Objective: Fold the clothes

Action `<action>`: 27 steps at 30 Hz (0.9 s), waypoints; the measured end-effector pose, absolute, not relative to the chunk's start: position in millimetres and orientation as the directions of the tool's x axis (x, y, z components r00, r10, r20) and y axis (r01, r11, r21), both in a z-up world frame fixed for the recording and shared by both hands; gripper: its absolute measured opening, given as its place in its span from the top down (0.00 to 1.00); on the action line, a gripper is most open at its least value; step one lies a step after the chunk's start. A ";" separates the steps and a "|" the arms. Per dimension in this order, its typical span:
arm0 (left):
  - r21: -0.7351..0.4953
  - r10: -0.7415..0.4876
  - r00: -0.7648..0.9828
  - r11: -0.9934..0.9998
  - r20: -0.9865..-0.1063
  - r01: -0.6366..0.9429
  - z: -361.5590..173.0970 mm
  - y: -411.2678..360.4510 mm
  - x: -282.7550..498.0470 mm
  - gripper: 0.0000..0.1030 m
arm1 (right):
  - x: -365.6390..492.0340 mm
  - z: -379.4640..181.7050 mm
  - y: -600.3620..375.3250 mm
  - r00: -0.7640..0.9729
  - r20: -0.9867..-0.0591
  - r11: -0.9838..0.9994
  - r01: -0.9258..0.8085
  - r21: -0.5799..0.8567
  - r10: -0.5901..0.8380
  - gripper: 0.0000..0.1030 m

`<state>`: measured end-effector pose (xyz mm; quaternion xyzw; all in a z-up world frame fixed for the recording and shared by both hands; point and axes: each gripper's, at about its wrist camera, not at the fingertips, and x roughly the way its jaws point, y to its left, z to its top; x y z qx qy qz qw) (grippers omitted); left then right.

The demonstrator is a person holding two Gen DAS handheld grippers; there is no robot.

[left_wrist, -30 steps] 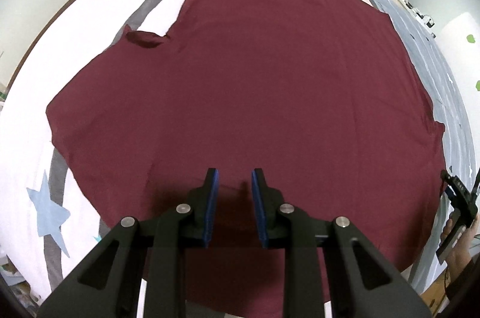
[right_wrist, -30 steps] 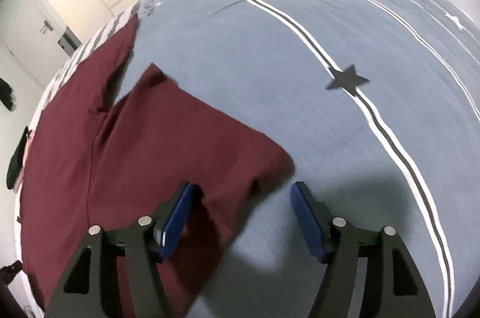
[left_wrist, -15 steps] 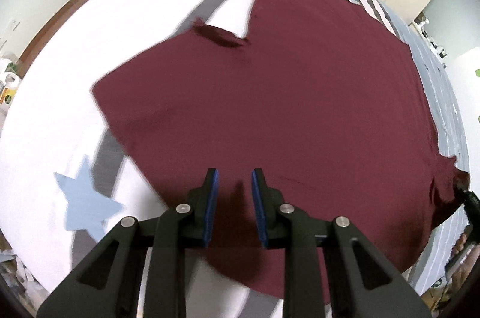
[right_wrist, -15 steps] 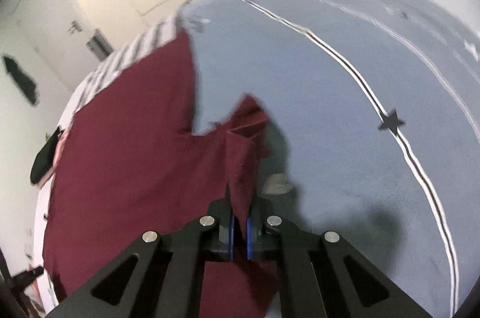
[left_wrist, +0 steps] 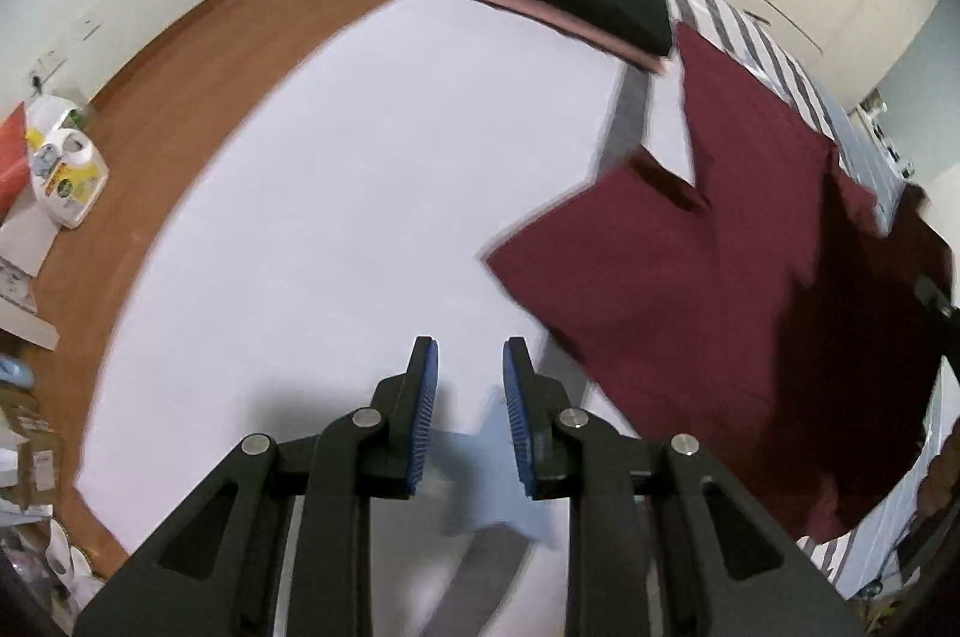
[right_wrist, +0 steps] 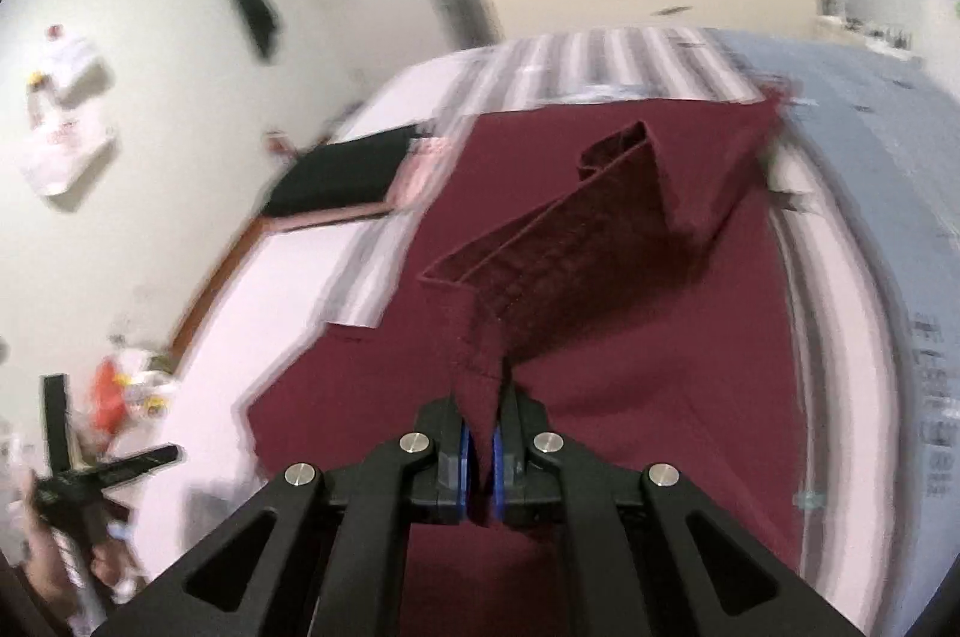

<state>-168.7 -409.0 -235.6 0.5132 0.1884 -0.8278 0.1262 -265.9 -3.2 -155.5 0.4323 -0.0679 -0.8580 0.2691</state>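
Maroon cloth garment | sleeve pinched in right gripper jaws | left gripper jaws narrowly parted, empty

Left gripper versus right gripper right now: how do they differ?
The right gripper has its jaws shut on the sleeve of the maroon shirt, lifting it above the shirt; the left gripper holds nothing, its jaws slightly apart. The left gripper hangs over bare white bedsheet, beside the shirt; the right hangs over the shirt itself. Both have black bodies and blue pads.

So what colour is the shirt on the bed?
Dark red, maroon shirt; the right wrist view shows it best.
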 end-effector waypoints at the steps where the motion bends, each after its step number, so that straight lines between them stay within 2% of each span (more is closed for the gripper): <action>1: -0.186 -0.017 -0.443 -0.893 -0.896 0.410 -235.0 -417.8 -165.9 0.81 | -262.3 -157.1 -26.8 -0.458 -0.702 -0.828 0.424 0.367 -0.546 0.95; 5: -0.208 -0.008 -0.444 -0.875 -0.896 0.437 -242.6 -447.6 -162.9 0.81 | -246.0 -192.2 -125.0 -0.316 -0.716 -0.755 0.484 0.443 -0.622 0.94; 7: -0.229 0.012 -0.440 -0.867 -0.898 0.442 -250.3 -451.3 -164.6 0.81 | -247.4 -224.0 -159.3 -0.233 -0.745 -0.739 0.483 0.469 -0.625 0.90; 9: -0.253 0.042 -0.440 -0.865 -0.897 0.433 -258.4 -449.5 -170.7 0.81 | -244.4 -252.8 -179.8 -0.150 -0.766 -0.723 0.483 0.494 -0.624 0.80; 11: -0.283 0.083 -0.442 -0.867 -0.893 0.410 -263.6 -439.8 -177.3 0.81 | -241.6 -258.4 -181.6 -0.129 -0.766 -0.707 0.504 0.497 -0.630 0.80; 12: -0.298 0.103 -0.442 -0.868 -0.891 0.398 -266.3 -434.9 -180.7 0.81 | -236.9 -253.1 -174.1 -0.140 -0.745 -0.688 0.522 0.505 -0.653 0.77; 13: -0.317 0.127 -0.442 -0.865 -0.888 0.389 -269.4 -427.7 -186.1 0.81 | -232.0 -247.7 -161.5 -0.154 -0.730 -0.678 0.534 0.505 -0.666 0.70; 15: -0.356 0.175 -0.441 -0.858 -0.880 0.370 -275.7 -413.2 -197.0 0.80 | -222.5 -237.6 -133.5 -0.182 -0.706 -0.664 0.555 0.501 -0.685 0.64; 19: -0.378 0.216 -0.428 -0.861 -0.878 0.340 -288.7 -381.8 -221.2 0.75 | -221.4 -242.4 -61.3 -0.232 -0.746 -0.740 0.482 0.469 -0.624 0.63; 24: -0.299 0.149 -0.409 -0.894 -0.900 0.333 -299.2 -358.6 -243.0 0.70 | -224.7 -268.0 19.9 -0.281 -0.816 -0.843 0.360 0.399 -0.506 0.63; 27: -0.266 0.121 -0.397 -0.904 -0.910 0.335 -307.1 -356.5 -253.0 0.69 | -225.1 -277.1 48.7 -0.293 -0.833 -0.869 0.318 0.378 -0.469 0.63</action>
